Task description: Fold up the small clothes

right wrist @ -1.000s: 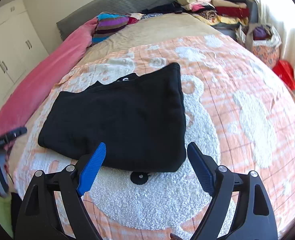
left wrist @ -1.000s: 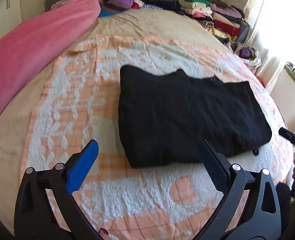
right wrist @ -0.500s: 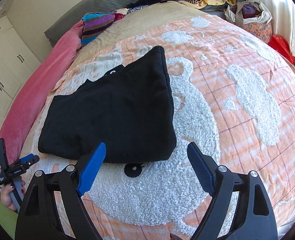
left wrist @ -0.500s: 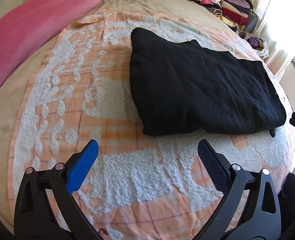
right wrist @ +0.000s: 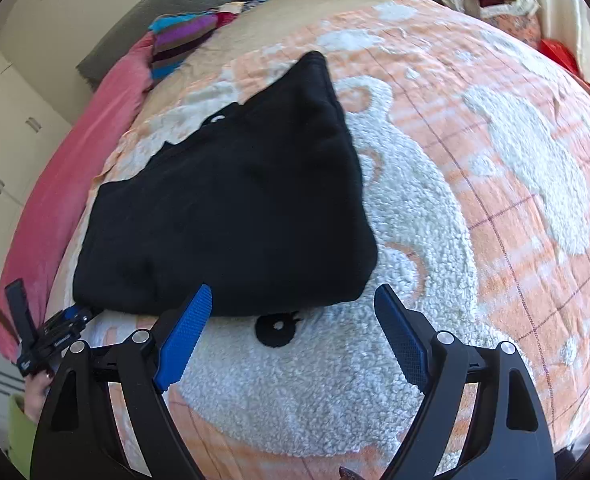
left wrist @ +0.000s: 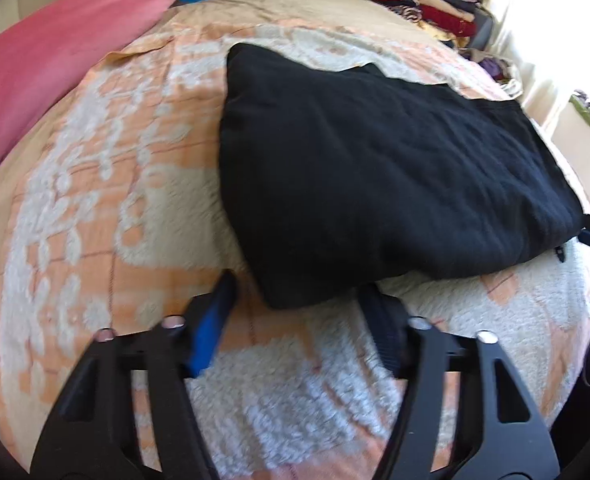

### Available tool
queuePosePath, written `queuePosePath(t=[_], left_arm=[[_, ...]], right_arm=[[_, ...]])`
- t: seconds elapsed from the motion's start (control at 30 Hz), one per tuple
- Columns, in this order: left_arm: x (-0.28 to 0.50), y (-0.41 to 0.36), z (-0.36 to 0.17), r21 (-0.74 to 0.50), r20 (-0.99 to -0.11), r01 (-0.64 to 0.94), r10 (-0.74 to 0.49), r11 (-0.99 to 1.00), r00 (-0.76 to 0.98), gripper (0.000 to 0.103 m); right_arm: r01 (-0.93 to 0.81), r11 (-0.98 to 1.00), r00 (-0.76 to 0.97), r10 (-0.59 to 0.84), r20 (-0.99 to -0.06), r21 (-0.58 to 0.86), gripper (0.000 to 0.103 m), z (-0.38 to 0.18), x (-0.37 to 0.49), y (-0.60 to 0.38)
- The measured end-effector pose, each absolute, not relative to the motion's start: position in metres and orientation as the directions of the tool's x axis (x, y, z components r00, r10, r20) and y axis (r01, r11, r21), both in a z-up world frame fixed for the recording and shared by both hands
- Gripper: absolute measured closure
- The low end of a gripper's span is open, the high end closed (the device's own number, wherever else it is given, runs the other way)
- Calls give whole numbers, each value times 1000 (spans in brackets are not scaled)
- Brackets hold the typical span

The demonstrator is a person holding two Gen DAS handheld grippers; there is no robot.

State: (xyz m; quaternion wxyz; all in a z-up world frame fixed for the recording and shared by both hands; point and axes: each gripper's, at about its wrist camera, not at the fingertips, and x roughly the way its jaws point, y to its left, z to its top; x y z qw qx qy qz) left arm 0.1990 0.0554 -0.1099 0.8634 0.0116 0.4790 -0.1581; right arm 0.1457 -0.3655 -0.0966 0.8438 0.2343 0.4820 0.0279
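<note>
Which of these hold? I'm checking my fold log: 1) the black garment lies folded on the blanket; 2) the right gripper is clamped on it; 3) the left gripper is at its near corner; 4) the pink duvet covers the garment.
1) True: the black garment lies folded on the orange-and-white blanket.
2) False: the right gripper is open, short of the hem.
3) True: the left gripper straddles that corner, jaws apart.
4) False: the pink duvet lies apart, alongside the blanket.
</note>
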Motion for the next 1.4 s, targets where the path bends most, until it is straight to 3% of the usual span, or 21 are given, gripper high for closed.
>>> queuePosePath(t=[0.03, 0.13, 0.17, 0.27, 0.33, 0.43, 0.63, 0.8, 0.97, 1.13, 1.2, 1.4], left_arm=[[199, 54, -108, -150, -824, 295, -284, 944, 491, 72], [198, 50, -102, -166, -806, 317, -314, 934, 502, 86], [197, 51, -98, -177, -797, 321, -327, 930, 508, 86], [195, 53, -86, -182, -777, 333, -343, 925, 528, 88], [192, 54, -79, -159, -774, 349, -336, 923, 537, 89], [187, 52, -75, -122, -782, 370, -319, 921, 535, 90], [166, 45, -73, -25, -804, 449, -285, 893, 522, 90], [166, 35, -95, 69, -857, 485, -197, 872, 477, 90], [173, 48, -102, 4, -876, 449, -214, 893, 433, 86], [174, 58, -98, -32, -876, 424, -229, 905, 425, 77], [173, 65, -94, -75, -873, 406, -257, 911, 415, 77], [168, 81, -73, -73, -854, 359, -244, 930, 459, 76]], right_arm=[[195, 876, 537, 282, -795, 442, 20, -99, 147, -369], [253, 820, 544, 319, -777, 513, 21, -110, 151, -378], [262, 805, 550, 328, -768, 532, 22, -112, 152, -380], [255, 776, 562, 366, -742, 576, 48, -115, 159, -380], [238, 785, 564, 368, -740, 572, 76, -115, 161, -377], [193, 826, 581, 338, -740, 529, 84, -104, 160, -373], [161, 878, 596, 277, -754, 450, 85, -83, 157, -385], [214, 874, 537, 267, -800, 436, 84, -114, 157, -388], [227, 868, 540, 265, -799, 442, 82, -115, 156, -391], [244, 898, 516, 200, -833, 367, 72, -103, 156, -388], [254, 912, 519, 153, -841, 323, 65, -95, 155, -390], [247, 913, 579, 130, -805, 325, 60, -70, 145, -406]])
